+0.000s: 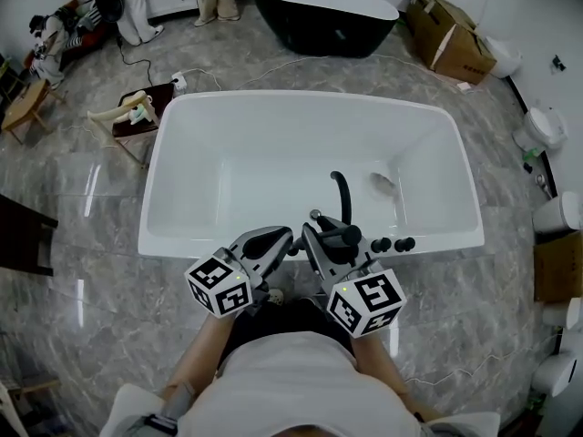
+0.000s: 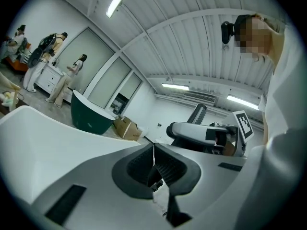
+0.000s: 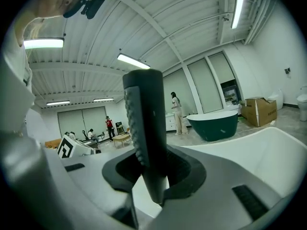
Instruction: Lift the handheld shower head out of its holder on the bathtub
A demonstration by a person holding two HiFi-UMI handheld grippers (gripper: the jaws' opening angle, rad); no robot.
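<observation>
1. While the right gripper (image 3: 153, 172) is clamped on the handheld shower head (image 3: 146, 123), the black ribbed handle stands upright between its 2 fingers. It rises well above them and tapers to a tip just below them.
2. The left gripper (image 2: 154, 163) has its 2 fingers pressed together, with nothing between them.
3. From the head view, both grippers sit side by side at the near rim of the white bathtub (image 1: 310, 103). A curved black spout (image 1: 342, 194) stands just beyond the right fingertips, and black knobs (image 1: 393, 243) sit just to their right.
</observation>
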